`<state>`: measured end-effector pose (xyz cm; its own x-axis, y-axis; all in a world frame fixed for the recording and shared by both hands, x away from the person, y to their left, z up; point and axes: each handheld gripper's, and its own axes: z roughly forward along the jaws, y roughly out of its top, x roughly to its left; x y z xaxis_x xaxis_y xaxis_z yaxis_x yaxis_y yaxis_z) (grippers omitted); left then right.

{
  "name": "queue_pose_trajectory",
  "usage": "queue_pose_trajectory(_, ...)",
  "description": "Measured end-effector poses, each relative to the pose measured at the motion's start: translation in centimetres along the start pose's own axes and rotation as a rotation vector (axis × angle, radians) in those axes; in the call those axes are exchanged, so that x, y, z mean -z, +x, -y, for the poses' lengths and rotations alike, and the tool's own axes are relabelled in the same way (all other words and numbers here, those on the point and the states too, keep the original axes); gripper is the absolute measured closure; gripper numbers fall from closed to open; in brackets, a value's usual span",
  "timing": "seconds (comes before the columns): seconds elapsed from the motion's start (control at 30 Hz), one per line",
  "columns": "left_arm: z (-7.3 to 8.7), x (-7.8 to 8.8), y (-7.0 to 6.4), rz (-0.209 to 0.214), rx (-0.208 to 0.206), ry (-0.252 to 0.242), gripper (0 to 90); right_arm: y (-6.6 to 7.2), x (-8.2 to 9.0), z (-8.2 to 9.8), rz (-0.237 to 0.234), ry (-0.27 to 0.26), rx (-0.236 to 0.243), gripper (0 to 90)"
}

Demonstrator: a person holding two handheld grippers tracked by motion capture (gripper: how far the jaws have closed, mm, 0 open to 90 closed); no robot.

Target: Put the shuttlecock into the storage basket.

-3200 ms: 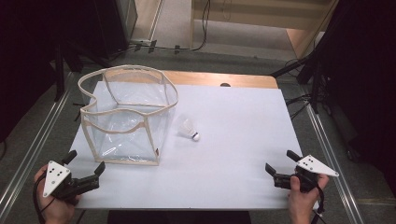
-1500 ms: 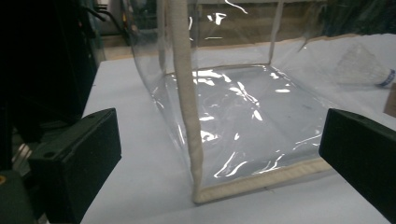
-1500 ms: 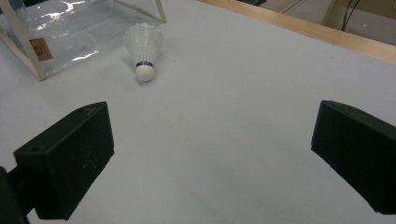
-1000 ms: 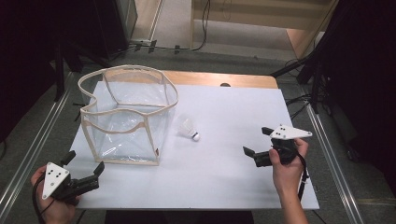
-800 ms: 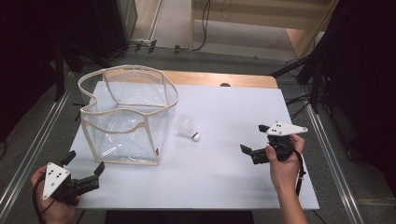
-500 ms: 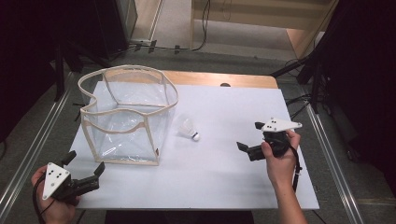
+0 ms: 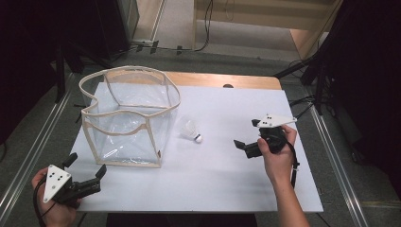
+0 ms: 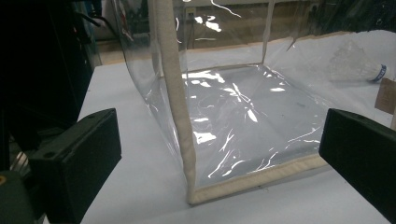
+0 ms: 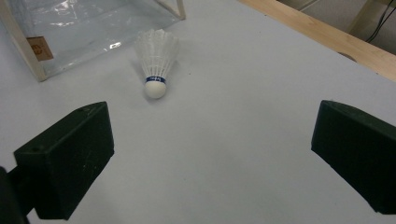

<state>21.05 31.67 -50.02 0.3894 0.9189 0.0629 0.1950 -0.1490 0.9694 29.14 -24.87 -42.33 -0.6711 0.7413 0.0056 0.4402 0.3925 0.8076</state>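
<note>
A white shuttlecock (image 7: 190, 130) (image 9: 155, 60) with a blue band lies on its side on the white table, cork end toward the right, just right of a clear plastic bag (image 7: 127, 116) (image 8: 224, 107) with cream edging that stands open on the left half. My right gripper (image 7: 248, 136) (image 9: 210, 158) hovers open a short way right of the shuttlecock, jaws wide and empty. My left gripper (image 7: 87, 166) (image 8: 219, 158) is open at the table's front left corner, facing the bag's near corner, holding nothing.
The white table top (image 7: 222, 184) has a wooden strip (image 7: 222, 79) along its far edge. Metal rails run down both sides. Dark stands and cables sit on the floor beyond the table.
My right gripper has moved from the front right corner leftward and forward toward the shuttlecock. The left gripper, bag and shuttlecock have stayed put.
</note>
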Motion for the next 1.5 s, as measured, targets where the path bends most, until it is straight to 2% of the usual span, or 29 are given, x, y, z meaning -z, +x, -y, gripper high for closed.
queue_pose_trajectory(1.23, 0.0, 0.1, 0.0, 0.000, -0.003, -0.003, 0.0, 0.9, -3.7, -3.0, -0.030, 0.050, 0.040, 0.0)
queue_pose_trajectory(1.5, 0.0, 0.0, 0.0, -0.004, -0.003, -0.002, 0.0, 1.2, -4.5, -3.7, -0.040, 0.059, 0.065, 0.0)
